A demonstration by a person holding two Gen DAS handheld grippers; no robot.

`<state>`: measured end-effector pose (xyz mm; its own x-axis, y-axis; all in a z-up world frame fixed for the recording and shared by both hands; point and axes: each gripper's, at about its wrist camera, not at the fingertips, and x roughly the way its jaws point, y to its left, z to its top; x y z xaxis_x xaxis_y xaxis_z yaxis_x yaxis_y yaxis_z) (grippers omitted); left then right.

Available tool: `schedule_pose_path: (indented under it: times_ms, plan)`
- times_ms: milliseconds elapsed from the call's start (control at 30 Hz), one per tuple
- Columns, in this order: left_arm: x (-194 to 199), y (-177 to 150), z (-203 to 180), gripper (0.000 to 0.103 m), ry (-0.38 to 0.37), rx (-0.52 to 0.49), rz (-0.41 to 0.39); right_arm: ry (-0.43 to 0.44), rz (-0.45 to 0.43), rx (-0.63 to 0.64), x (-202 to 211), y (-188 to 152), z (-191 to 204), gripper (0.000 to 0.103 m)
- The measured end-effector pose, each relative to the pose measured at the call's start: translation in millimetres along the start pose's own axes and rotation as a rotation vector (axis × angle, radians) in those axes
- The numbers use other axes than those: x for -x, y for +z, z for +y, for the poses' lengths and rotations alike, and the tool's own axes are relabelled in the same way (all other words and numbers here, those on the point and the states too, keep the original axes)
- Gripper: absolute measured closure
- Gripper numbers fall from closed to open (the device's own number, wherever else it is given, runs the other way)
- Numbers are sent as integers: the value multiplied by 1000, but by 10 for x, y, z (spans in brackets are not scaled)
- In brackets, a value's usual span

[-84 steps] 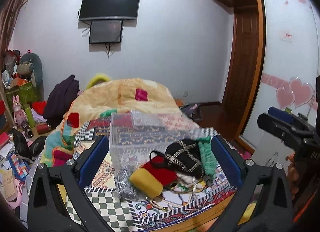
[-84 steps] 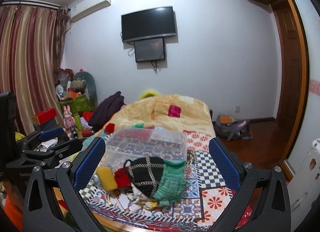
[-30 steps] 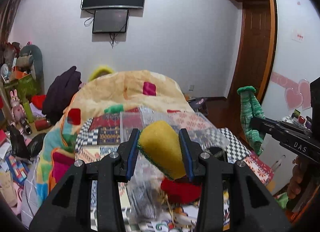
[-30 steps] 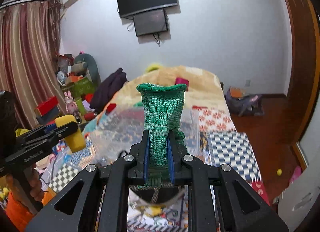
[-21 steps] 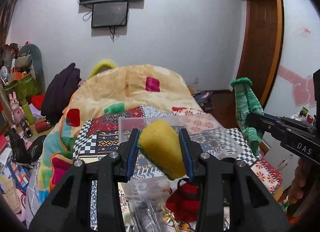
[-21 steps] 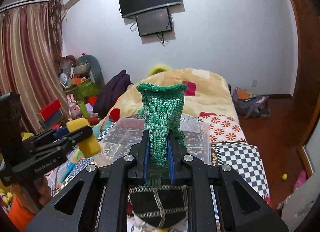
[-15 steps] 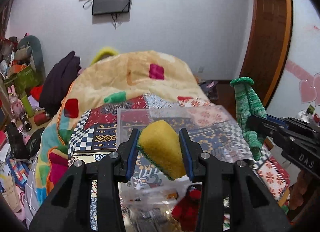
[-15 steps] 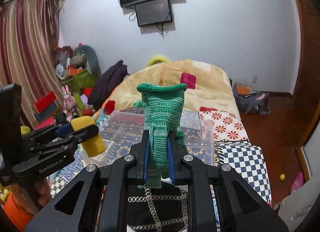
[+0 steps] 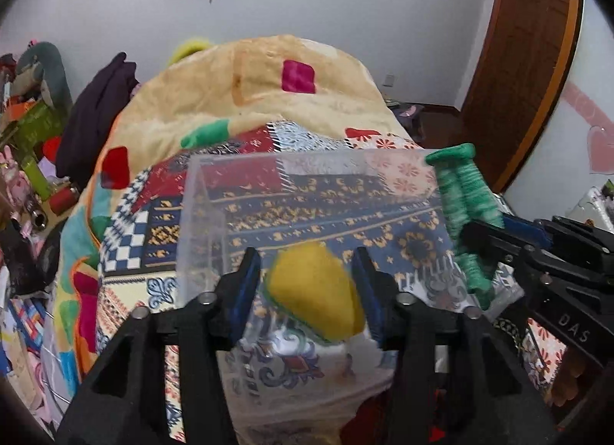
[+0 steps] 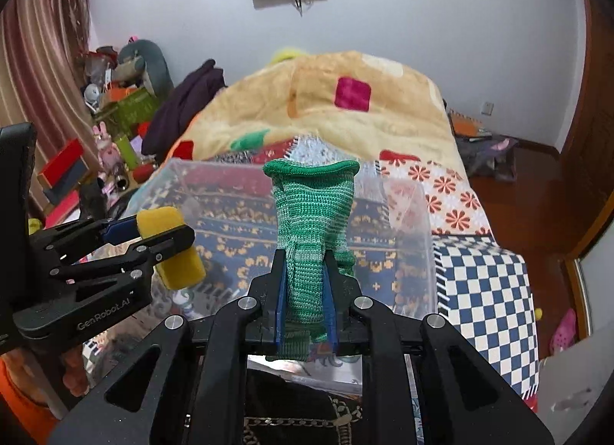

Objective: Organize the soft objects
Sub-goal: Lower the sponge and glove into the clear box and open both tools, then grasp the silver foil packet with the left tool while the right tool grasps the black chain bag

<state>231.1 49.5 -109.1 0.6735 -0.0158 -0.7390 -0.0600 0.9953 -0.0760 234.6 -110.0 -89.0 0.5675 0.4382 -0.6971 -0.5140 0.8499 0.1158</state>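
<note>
A clear plastic bin (image 9: 215,191) stands on the patterned bedspread; it also shows in the right wrist view (image 10: 414,214). My left gripper (image 9: 309,287) hangs over the bin's near part; its jaws have parted and the yellow sponge (image 9: 314,291) sits loose and blurred between them. In the right wrist view the sponge (image 10: 172,245) still lies at that gripper's tips. My right gripper (image 10: 305,295) is shut on a green knit sock (image 10: 312,214), held upright over the bin. The sock also shows at the right of the left wrist view (image 9: 460,207).
A black knit item with a chain strap (image 10: 299,410) lies below my right gripper, in front of the bin. A yellow blanket (image 9: 268,91) is heaped behind the bin. Clutter and toys (image 10: 115,107) crowd the left side. A wooden door (image 9: 518,61) stands at the right.
Both grippers have moved forward and down over the bin. My left gripper's jaws have opened a little, and the sponge has slipped lower between them. The right gripper still holds the sock.
</note>
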Motion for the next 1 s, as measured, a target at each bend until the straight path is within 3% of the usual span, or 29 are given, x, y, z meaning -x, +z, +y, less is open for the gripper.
schedule_pose_path:
  times_ms: [33, 167, 300, 567, 800, 1000]
  plan:
    - [20, -12, -11, 42, 1, 0, -4, -1, -3, 0, 10, 1, 3, 81]
    - [178, -24, -48, 40, 3, -17, -41, -5, -54, 4, 164, 17, -11, 55]
    - [429, -10, -36, 36, -8, -15, -87, 1, -107, 18, 412, 34, 11, 53]
    - [1050, -133, 0, 18, -13, -4, -200, 54, -196, 25, 938, -70, 99, 27]
    - [1288, -448, -55, 14, 3, -32, -216, 42, -191, 8, 1092, -254, 103, 24]
    - [1185, -735, -47, 13, 11, -34, -175, 54, -128, -25, 941, -437, 63, 22]
